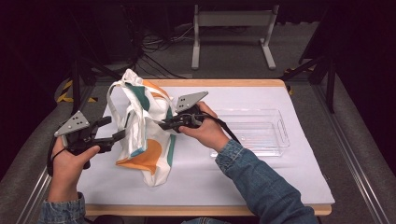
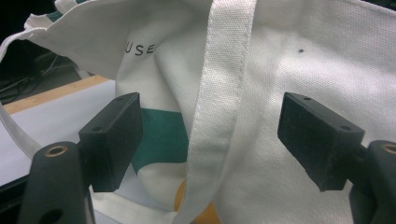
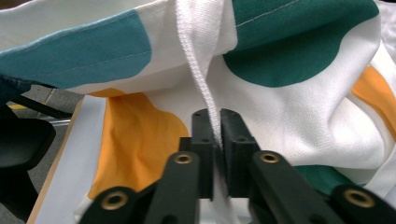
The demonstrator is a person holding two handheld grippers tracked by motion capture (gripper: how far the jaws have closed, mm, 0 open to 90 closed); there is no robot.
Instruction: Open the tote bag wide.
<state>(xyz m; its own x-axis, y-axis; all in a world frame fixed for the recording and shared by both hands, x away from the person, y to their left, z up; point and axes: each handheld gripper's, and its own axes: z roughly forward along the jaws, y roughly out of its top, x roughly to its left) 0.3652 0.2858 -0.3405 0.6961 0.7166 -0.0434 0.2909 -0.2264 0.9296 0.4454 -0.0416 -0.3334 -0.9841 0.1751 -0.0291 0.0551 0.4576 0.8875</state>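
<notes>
At centre-left of the high view, the right gripper (image 1: 161, 124) pinches a strap of the tote bag (image 1: 147, 135) tight between closed jaws, lifting it off the white mat (image 1: 261, 172). The left gripper (image 1: 119, 136), jaws wide and empty, straddles another strap (image 2: 219, 107). Closing off-centre could miss it, and the bag would likely sag.

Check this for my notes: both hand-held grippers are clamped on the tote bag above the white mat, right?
Not both. The right hand-held gripper is shut on the tote bag, but the left hand-held gripper stands open around a strap, as the left gripper view shows.
</notes>
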